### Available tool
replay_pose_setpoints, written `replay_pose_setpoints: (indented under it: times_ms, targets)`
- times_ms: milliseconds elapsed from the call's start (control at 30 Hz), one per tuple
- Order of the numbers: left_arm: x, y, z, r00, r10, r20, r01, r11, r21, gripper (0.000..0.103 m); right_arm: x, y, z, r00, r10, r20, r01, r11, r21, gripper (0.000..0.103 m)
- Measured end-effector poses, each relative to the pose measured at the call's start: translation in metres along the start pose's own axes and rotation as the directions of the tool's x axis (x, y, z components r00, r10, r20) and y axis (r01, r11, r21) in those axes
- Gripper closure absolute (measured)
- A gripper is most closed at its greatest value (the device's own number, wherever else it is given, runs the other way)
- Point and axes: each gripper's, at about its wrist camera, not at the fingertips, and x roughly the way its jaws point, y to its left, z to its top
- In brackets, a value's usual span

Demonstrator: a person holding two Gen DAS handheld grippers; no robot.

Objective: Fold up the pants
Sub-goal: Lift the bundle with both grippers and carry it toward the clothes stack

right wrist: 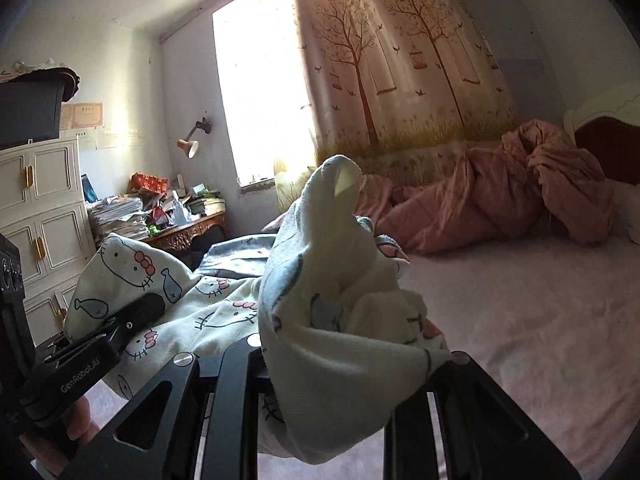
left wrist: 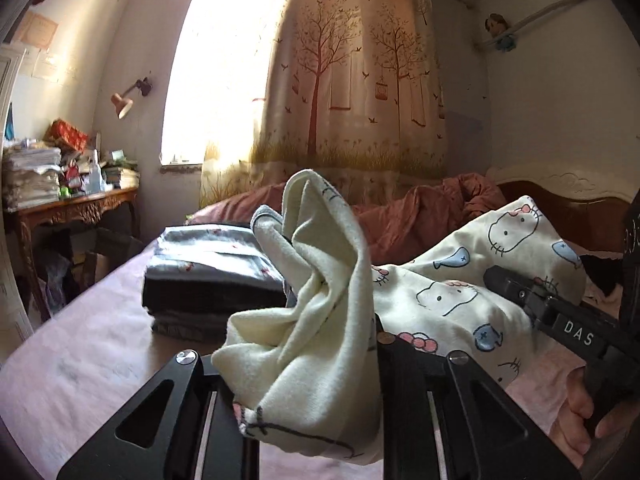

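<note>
The pants (left wrist: 452, 288) are cream fleece printed with cat faces and blue fish. They hang between my two grippers above the pink bed. My left gripper (left wrist: 312, 384) is shut on a bunched fold of the pants that stands up in front of the camera. My right gripper (right wrist: 332, 364) is shut on another bunched fold of the pants (right wrist: 192, 300). The right gripper shows at the right in the left wrist view (left wrist: 516, 286), gripping the cloth. The left gripper shows at the left in the right wrist view (right wrist: 132, 318).
A stack of folded dark and grey clothes (left wrist: 212, 272) lies on the pink bed sheet (right wrist: 540, 320). A crumpled pink duvet (right wrist: 520, 192) lies by the headboard (right wrist: 608, 148). A cluttered wooden desk (left wrist: 76, 204) and a white cabinet (right wrist: 44, 208) stand at the left.
</note>
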Motion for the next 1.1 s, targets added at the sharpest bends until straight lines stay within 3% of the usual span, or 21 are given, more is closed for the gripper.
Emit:
replay_pose_setpoints:
  times_ms: [200, 333, 533, 600, 700, 767, 833, 967, 1033, 1100]
  targets:
    - [0.033, 0.043, 0.050, 0.998, -0.012, 0.058, 0.008, 0.998, 0.060, 0.086, 0.054, 0.029, 0.049, 0.998, 0.040, 0.052, -0.038, 0.999, -0.035, 0.082]
    - [0.074, 0.074, 0.071, 0.990, 0.044, 0.134, -0.066, 0.984, 0.166, 0.085, 0.118, 0.065, 0.078, 0.998, -0.009, 0.055, 0.016, 0.990, -0.139, 0.083]
    - [0.162, 0.146, 0.078, 0.989, 0.082, 0.124, -0.099, 0.985, 0.139, 0.085, 0.231, 0.088, 0.106, 0.994, 0.007, 0.108, 0.003, 0.995, -0.100, 0.082]
    - [0.186, 0.161, 0.069, 0.984, 0.111, 0.138, -0.134, 0.975, 0.175, 0.085, 0.267, 0.092, 0.103, 0.994, 0.016, 0.106, -0.005, 0.994, -0.106, 0.082]
    - [0.220, 0.196, 0.050, 0.996, 0.074, 0.056, -0.077, 0.995, 0.062, 0.085, 0.331, 0.099, 0.085, 0.998, -0.017, 0.058, 0.023, 0.994, -0.108, 0.082]
    - [0.237, 0.210, 0.036, 0.994, 0.087, 0.061, -0.091, 0.994, 0.055, 0.085, 0.358, 0.094, 0.069, 0.999, -0.052, 0.016, 0.052, 0.997, -0.059, 0.082]
    - [0.255, 0.218, 0.029, 0.990, 0.129, 0.057, -0.133, 0.988, 0.074, 0.085, 0.379, 0.099, 0.048, 0.999, -0.044, 0.028, 0.046, 0.996, -0.075, 0.082]
    - [0.296, 0.246, 0.005, 0.995, 0.099, -0.018, -0.100, 0.995, -0.030, 0.084, 0.422, 0.108, 0.022, 0.996, -0.091, -0.010, 0.087, 0.978, -0.190, 0.082]
    - [0.319, 0.252, -0.013, 0.986, 0.149, -0.077, -0.150, 0.989, -0.008, 0.079, 0.441, 0.097, 0.011, 0.994, -0.100, -0.047, 0.091, 0.981, -0.172, 0.082]
    - [0.324, 0.261, -0.021, 0.988, 0.124, -0.091, -0.130, 0.990, -0.057, 0.075, 0.449, 0.085, 0.002, 0.993, -0.086, -0.078, 0.073, 0.986, -0.151, 0.082]
